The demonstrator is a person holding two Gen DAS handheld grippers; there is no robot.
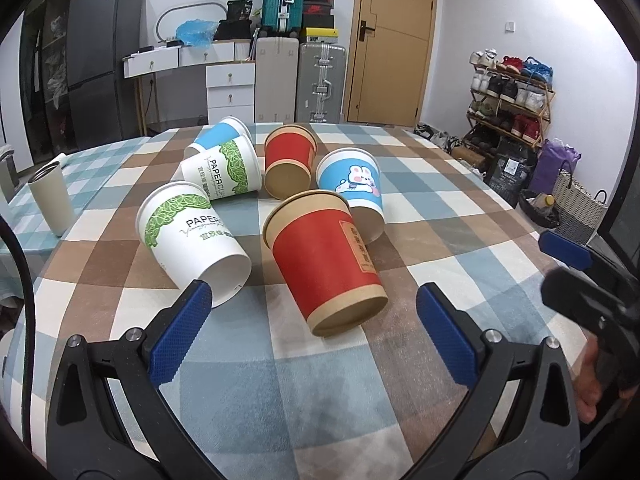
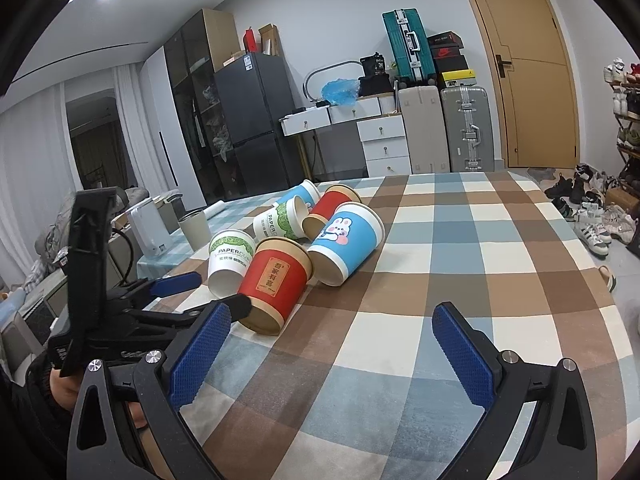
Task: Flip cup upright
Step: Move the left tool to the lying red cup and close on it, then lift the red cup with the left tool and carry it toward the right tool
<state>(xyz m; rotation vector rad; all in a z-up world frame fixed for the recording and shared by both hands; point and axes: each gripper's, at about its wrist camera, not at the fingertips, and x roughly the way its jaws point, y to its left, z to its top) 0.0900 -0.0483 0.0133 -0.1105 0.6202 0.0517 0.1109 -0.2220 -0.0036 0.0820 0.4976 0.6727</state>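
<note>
six paper cups lie tipped in a cluster mid-table (image 1: 460,216); the rearmost blue cup (image 1: 218,132) is largely hidden. left gripper (image 1: 314,332) is spread wide, nothing held, just short of the nearest red cup (image 1: 324,256). right gripper (image 2: 332,356) is likewise wide apart, empty, above the near edge.

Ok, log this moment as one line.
stage: approach | left gripper: open, facing near red cup | right gripper: open, empty | six paper cups on their sides on checked tablecloth | none upright
</note>
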